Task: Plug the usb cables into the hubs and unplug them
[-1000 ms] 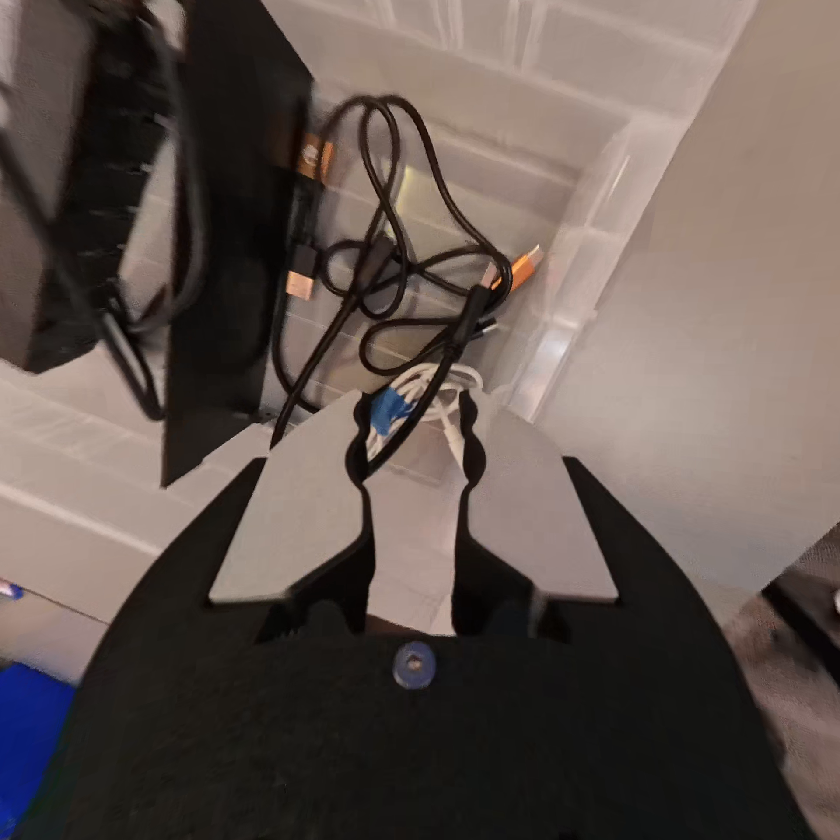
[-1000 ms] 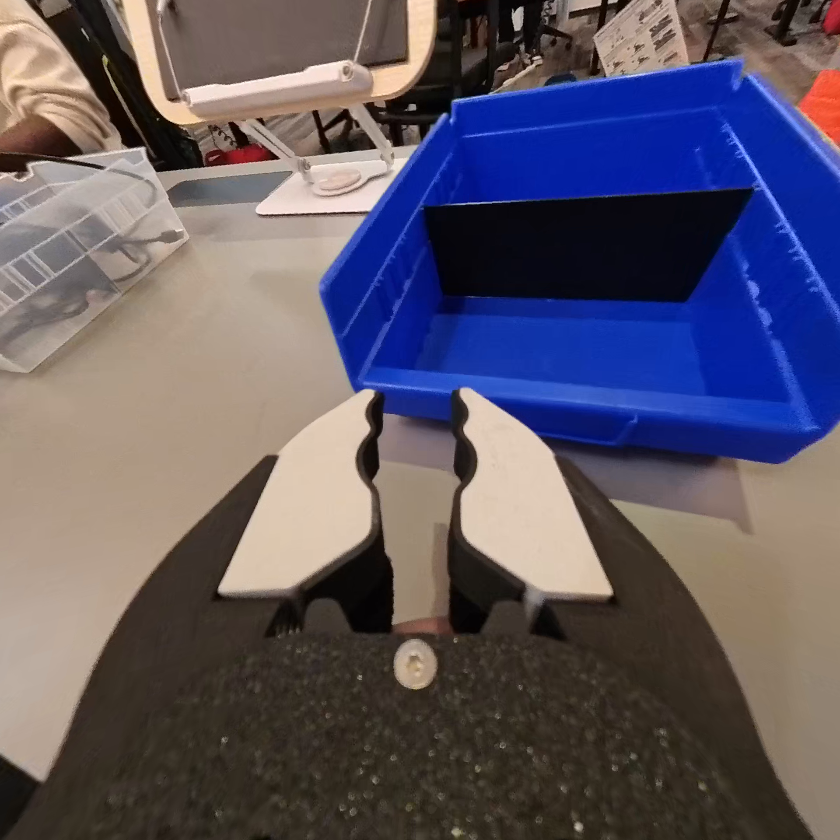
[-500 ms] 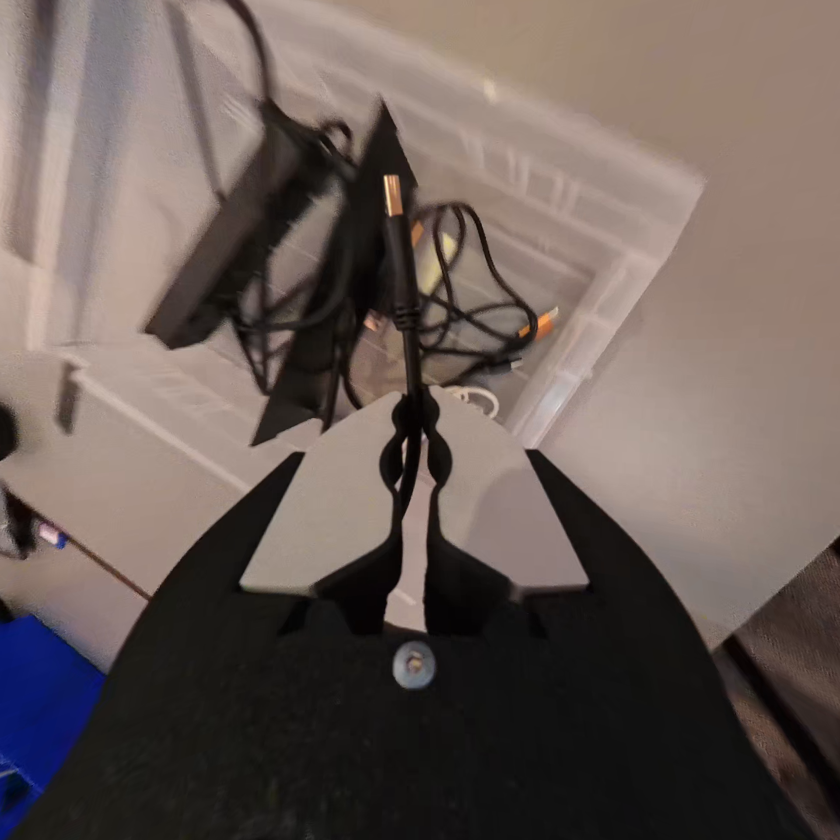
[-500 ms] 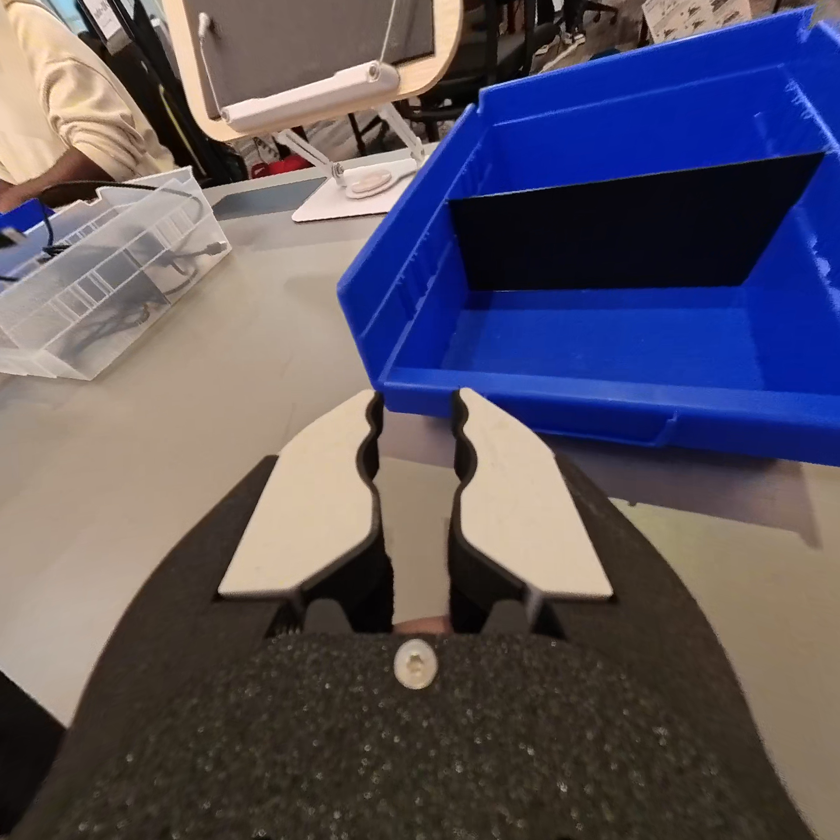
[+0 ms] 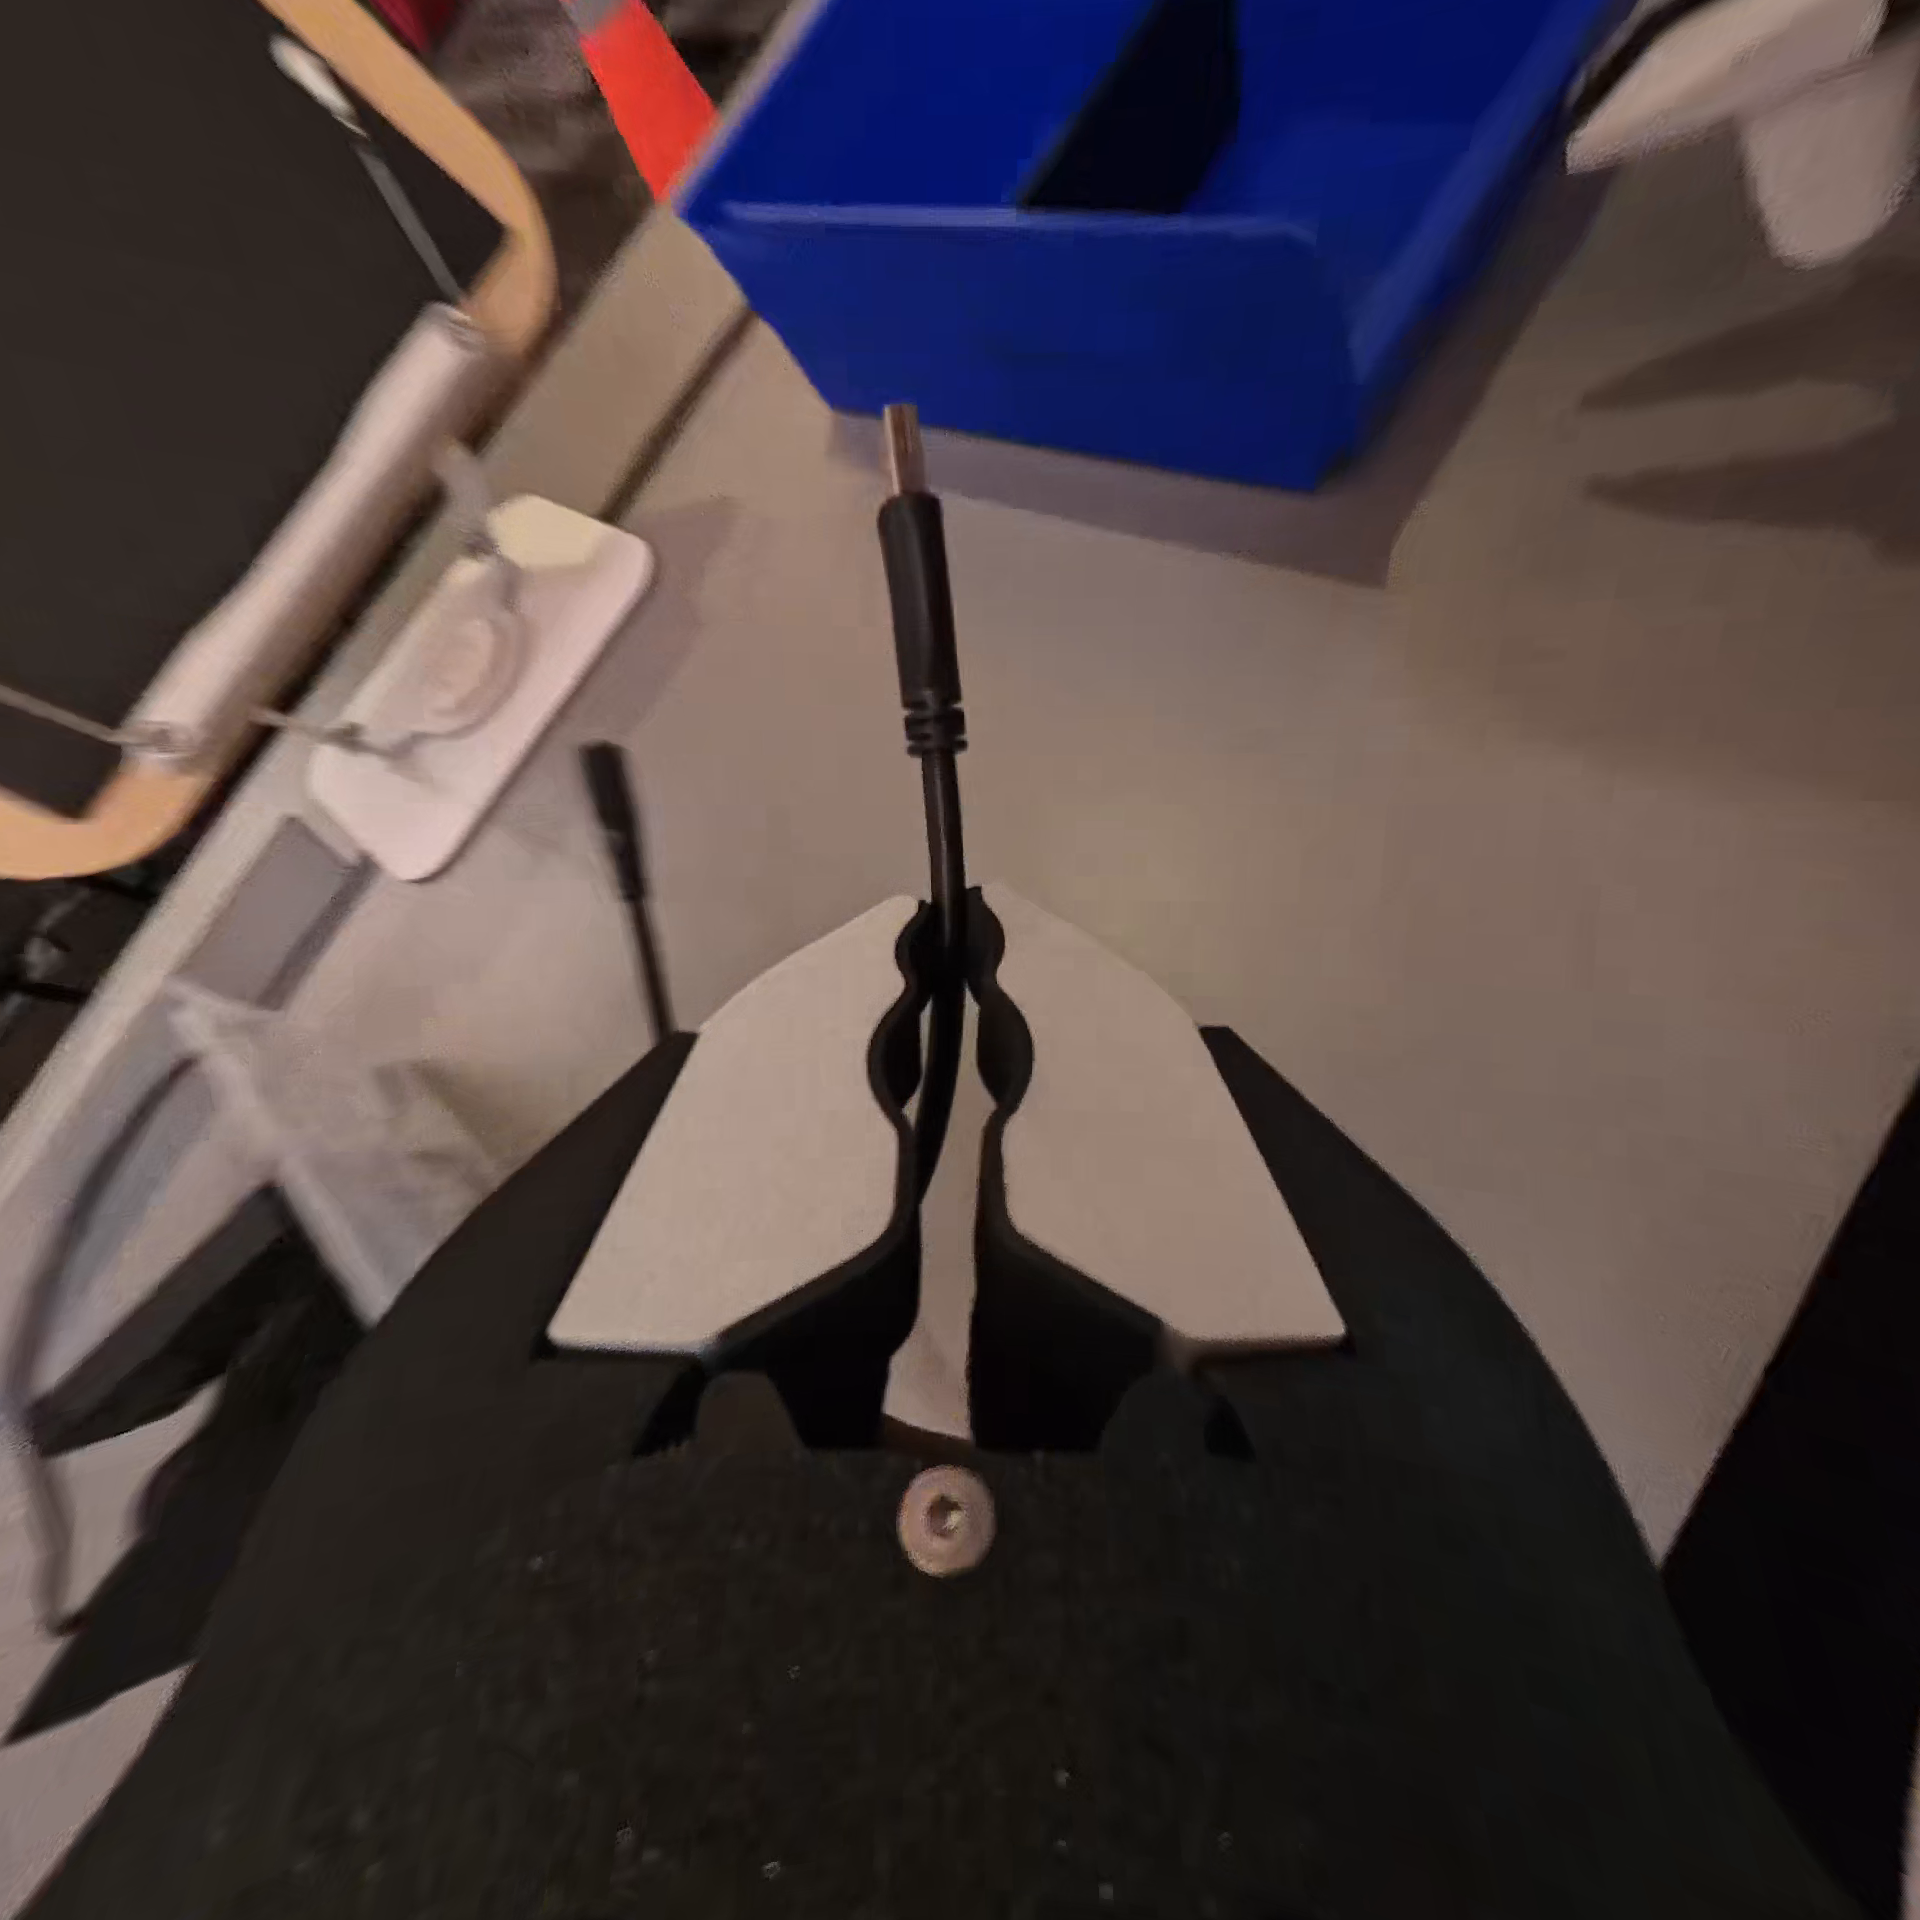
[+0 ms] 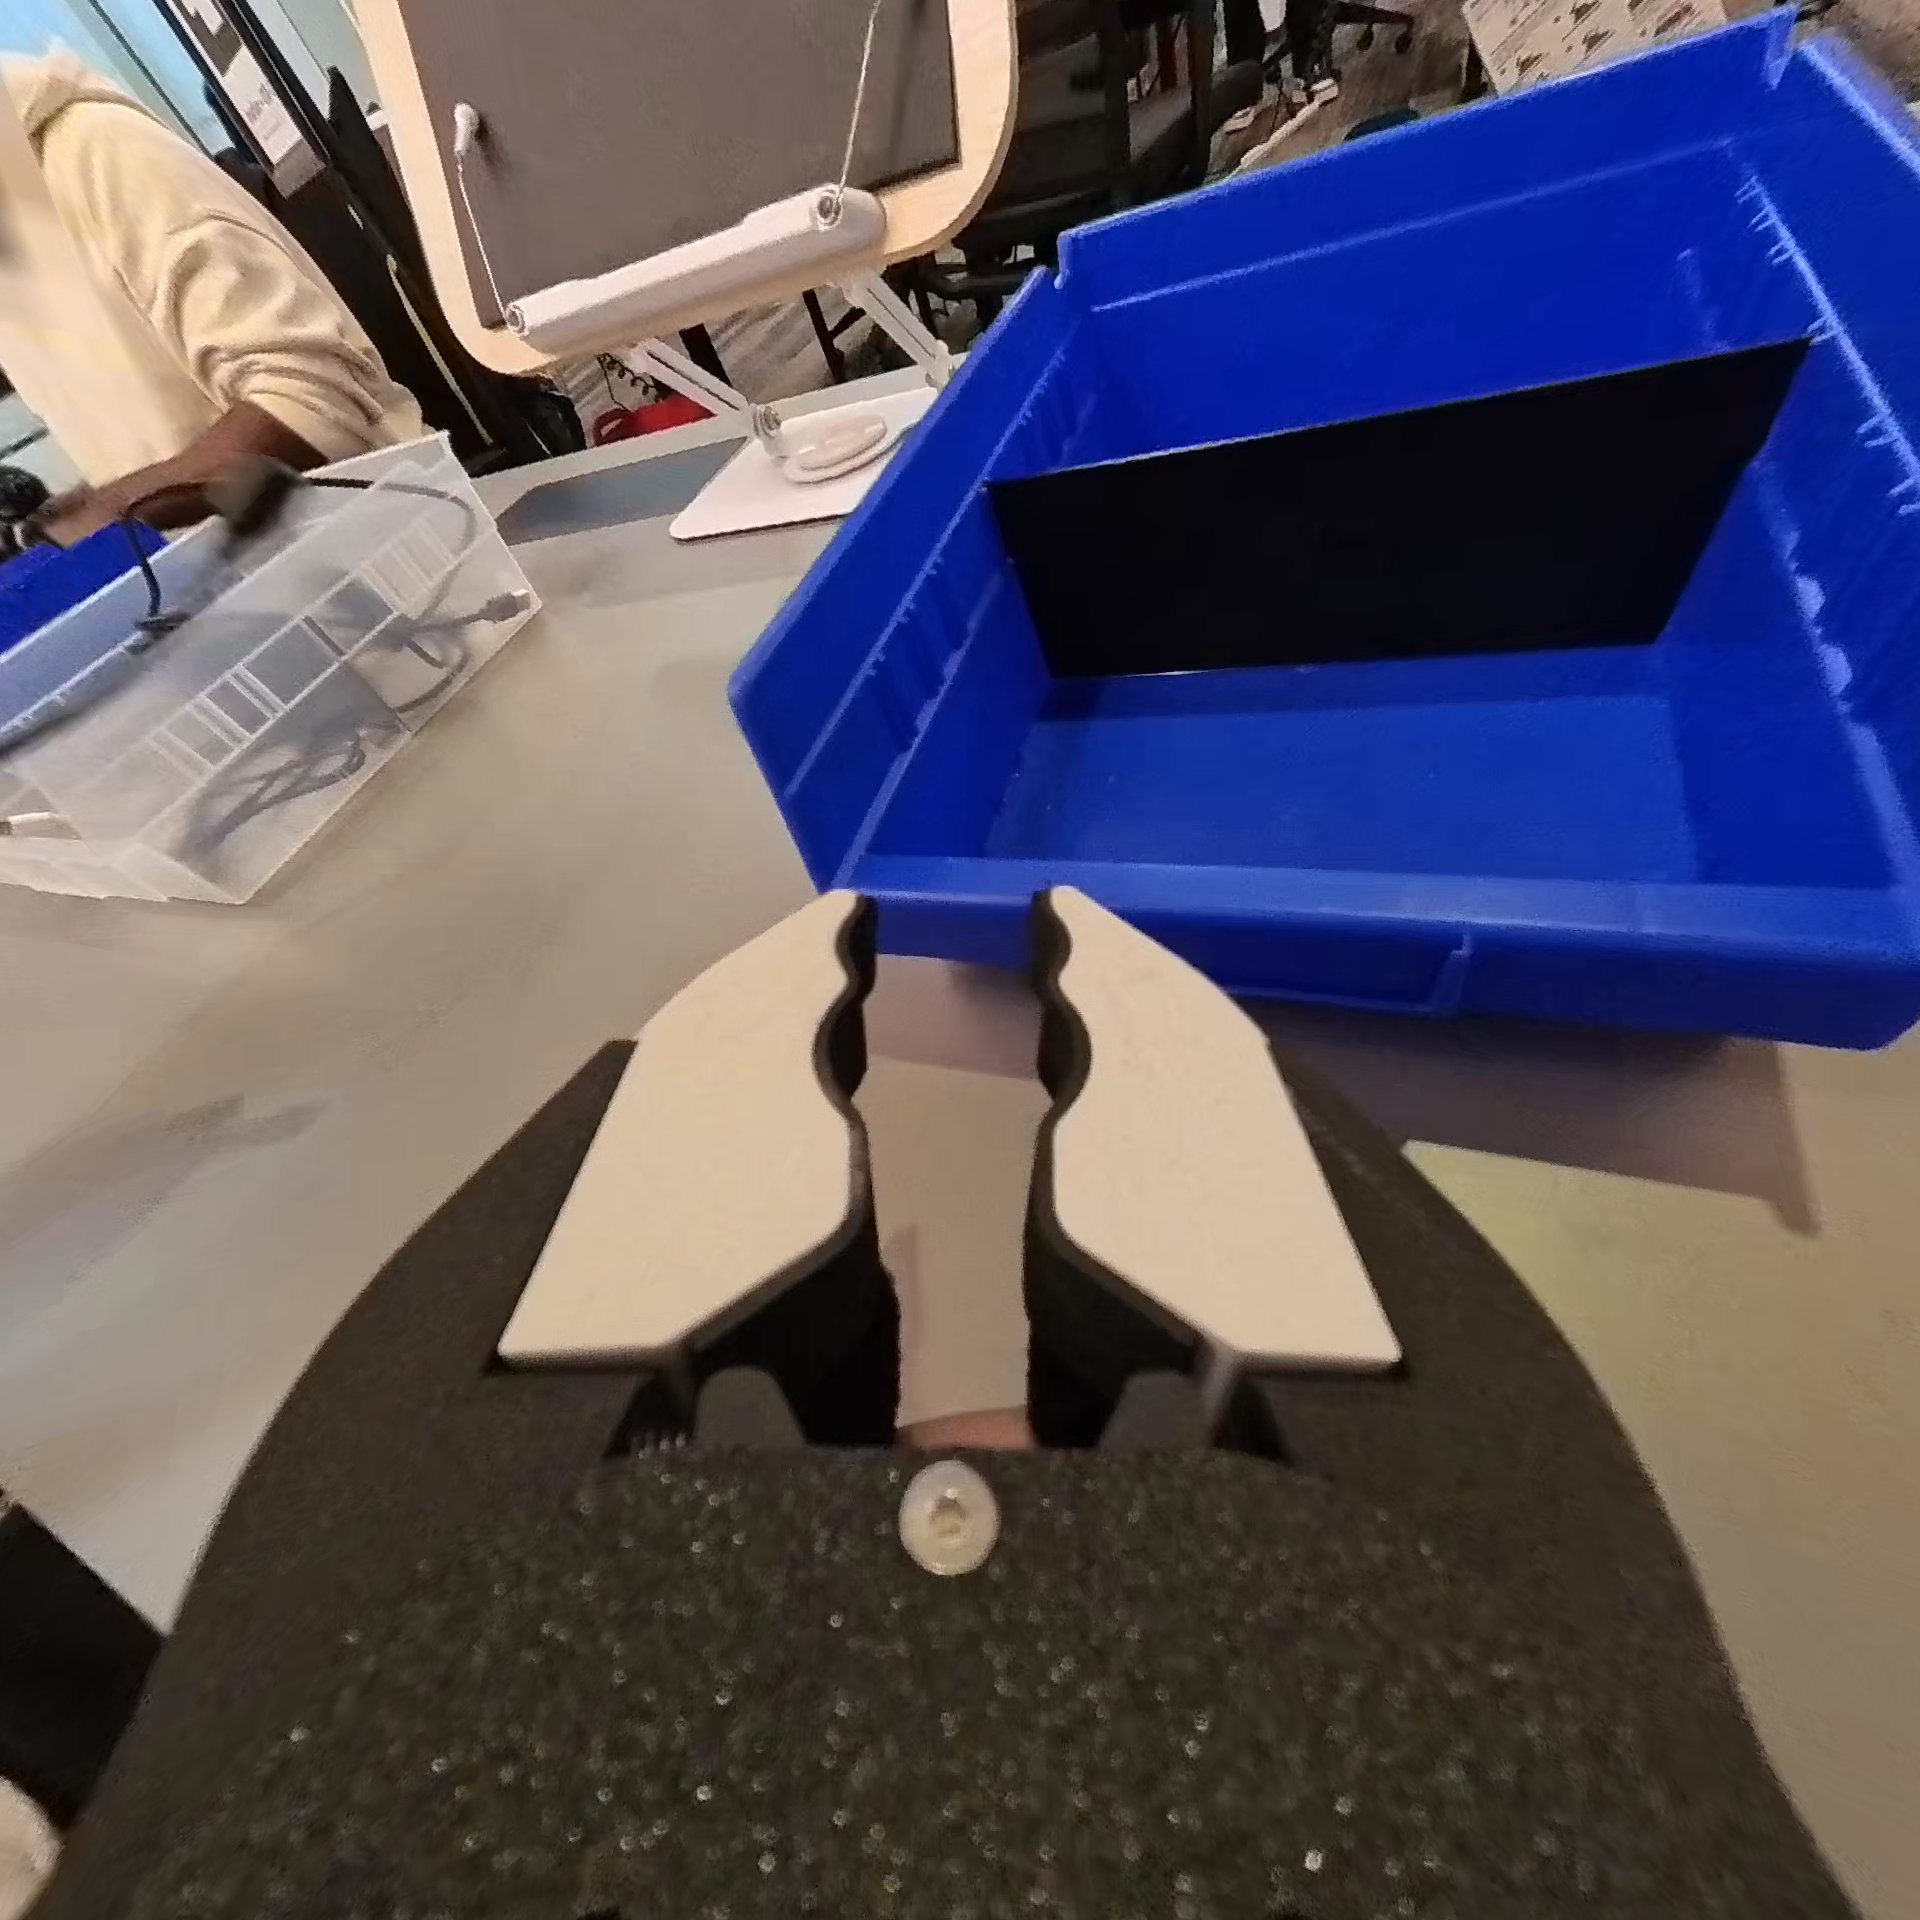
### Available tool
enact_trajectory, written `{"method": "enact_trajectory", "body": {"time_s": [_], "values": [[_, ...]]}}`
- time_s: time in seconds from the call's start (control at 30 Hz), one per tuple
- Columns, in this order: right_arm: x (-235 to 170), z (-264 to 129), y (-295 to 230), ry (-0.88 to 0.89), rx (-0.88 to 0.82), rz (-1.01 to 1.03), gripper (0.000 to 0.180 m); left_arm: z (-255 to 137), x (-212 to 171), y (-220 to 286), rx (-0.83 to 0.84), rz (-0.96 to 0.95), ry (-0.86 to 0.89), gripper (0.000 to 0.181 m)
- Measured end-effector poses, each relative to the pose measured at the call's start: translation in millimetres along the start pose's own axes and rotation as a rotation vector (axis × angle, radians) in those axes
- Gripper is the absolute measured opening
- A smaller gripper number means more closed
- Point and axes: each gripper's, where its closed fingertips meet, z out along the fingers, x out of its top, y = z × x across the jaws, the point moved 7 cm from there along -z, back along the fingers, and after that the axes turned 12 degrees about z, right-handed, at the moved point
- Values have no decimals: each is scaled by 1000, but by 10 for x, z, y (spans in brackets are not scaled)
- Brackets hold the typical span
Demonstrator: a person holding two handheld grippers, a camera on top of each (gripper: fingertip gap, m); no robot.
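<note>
My left gripper (image 5: pixel 943 914), clamped on the black cable (image 5: pixel 928 665), has swung from the clear box toward the blue bin (image 5: pixel 1091 270); plug free, ready for a hub. Right gripper (image 6: pixel 951 925) hangs open, empty.

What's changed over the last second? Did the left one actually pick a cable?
Yes. The left hand-held gripper, open over the clear bin a second ago, shut on a black USB cable, lifted it out and swung toward the blue bin. The right hand-held gripper stayed open and empty before that bin, drifting slightly.
</note>
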Motion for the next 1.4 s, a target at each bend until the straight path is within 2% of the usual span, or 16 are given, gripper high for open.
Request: {"method": "enact_trajectory", "body": {"time_s": [0.13,0.27,0.33,0.4,0.47,0.53,0.6,0.67,0.73,0.77,0.83,0.9,1.03,1.17,1.27,1.4], "values": [[-3,-24,12,0,1,1,28,665,82,514,-110,-136,-55,4],[-22,-25,5,-7,10,6,28,961,127,844,-249,-310,-46,6],[-31,-19,-1,-12,10,2,28,866,214,843,-344,-360,57,33],[-39,-13,-7,-17,17,0,28,594,242,601,-395,-360,174,41],[-46,-6,-14,-19,27,3,28,243,129,117,-368,-313,237,40],[-47,-2,-43,-16,57,8,29,-78,-122,-558,-259,-258,209,40],[-51,7,-94,-15,94,0,29,-282,-494,-1179,-259,-152,110,41],[-51,12,-199,-6,156,-30,33,-270,-1039,-1776,-234,-16,-126,33],[-58,25,-333,7,214,-73,35,-111,-1567,-2354,-118,81,-375,42],[-73,40,-402,9,242,-98,36,-15,-1772,-2539,-139,92,-452,43],[-117,81,-541,-1,296,-137,37,194,-2101,-2698,-296,128,-580,44],[-157,123,-673,-19,347,-149,37,431,-2315,-2744,-366,190,-645,59],[-213,175,-852,-24,432,-98,37,798,-2485,-2719,-442,196,-710,68],[-277,217,-899,-37,453,-38,37,955,-2476,-2674,-449,289,-626,42],[-302,217,-908,-50,437,-62,37,821,-2380,-2794,-359,239,-571,36],[-297,199,-926,-48,445,-71,37,292,-2007,-3148,-256,-39,-307,27]]}}
